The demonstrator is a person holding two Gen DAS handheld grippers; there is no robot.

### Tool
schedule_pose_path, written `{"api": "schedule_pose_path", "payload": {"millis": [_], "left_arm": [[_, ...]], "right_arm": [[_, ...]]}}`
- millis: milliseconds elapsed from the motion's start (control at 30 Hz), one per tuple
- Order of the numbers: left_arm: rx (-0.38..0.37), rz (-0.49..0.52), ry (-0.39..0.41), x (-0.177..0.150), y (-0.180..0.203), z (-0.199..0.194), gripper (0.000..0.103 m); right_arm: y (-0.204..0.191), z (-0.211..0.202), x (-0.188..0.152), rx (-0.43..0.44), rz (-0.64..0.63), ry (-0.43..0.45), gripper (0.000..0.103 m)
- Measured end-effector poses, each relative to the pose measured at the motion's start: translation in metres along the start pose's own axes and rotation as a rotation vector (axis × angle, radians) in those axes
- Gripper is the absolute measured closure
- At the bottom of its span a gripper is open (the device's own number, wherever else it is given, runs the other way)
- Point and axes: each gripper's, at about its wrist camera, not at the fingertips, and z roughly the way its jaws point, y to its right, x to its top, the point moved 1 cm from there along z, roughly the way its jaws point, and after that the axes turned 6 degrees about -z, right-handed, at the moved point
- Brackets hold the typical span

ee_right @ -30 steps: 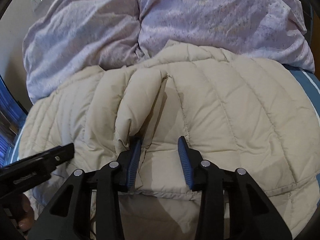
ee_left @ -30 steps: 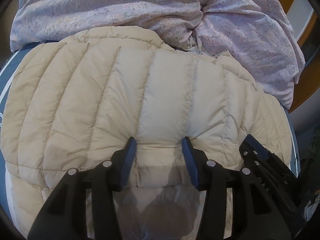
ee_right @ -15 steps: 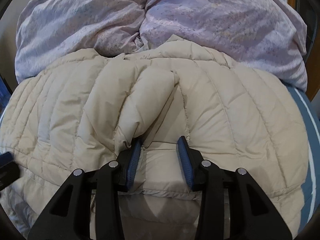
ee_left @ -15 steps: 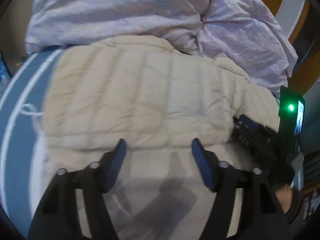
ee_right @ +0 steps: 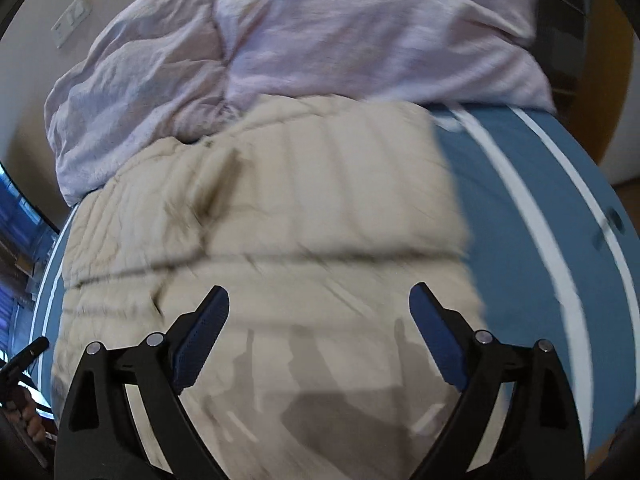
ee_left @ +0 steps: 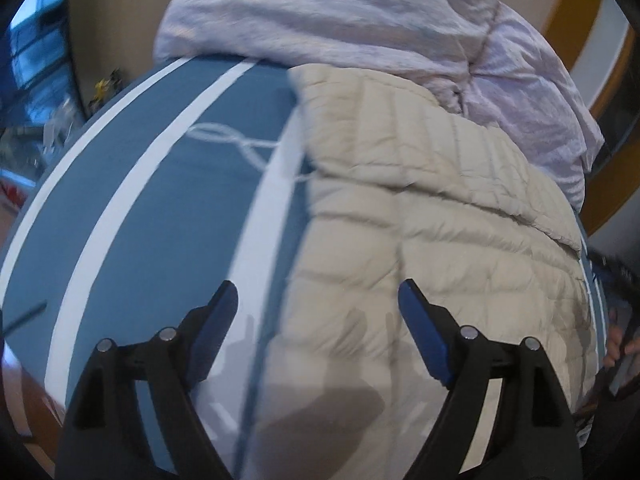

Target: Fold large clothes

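The cream puffer jacket [ee_left: 432,216] lies folded on the blue striped bedsheet [ee_left: 160,200], below the lilac duvet [ee_right: 320,40]. Left gripper [ee_left: 316,304] and right gripper [ee_right: 318,306] are both opening wide, apparently empty despite blur.

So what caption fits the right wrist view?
Right gripper opening, empty, above a beige quilted jacket on a blue striped bed.
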Motion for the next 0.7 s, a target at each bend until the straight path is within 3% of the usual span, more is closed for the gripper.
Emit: {"api": "schedule_pose_path", "payload": {"millis": [233, 367, 567, 700], "left_arm": [[-0.047, -0.045, -0.007, -0.029, -0.032, -0.011, 0.021], [-0.089, -0.053, -0.027, -0.047, -0.039, -0.012, 0.028], [-0.146, -0.060, -0.023, -0.061, -0.043, -0.020, 0.037], [-0.178, -0.052, -0.027, -0.073, -0.043, -0.026, 0.046]], "right_arm": [[0.057, -0.030, -0.066, 0.016, 0.057, -0.044, 0.010], [0.082, -0.038, -0.103, 0.048, 0.099, -0.070, 0.011], [0.096, -0.054, -0.135, 0.137, 0.134, -0.039, 0.017], [0.093, -0.060, -0.148, 0.236, 0.131, -0.025, 0.029]]}}
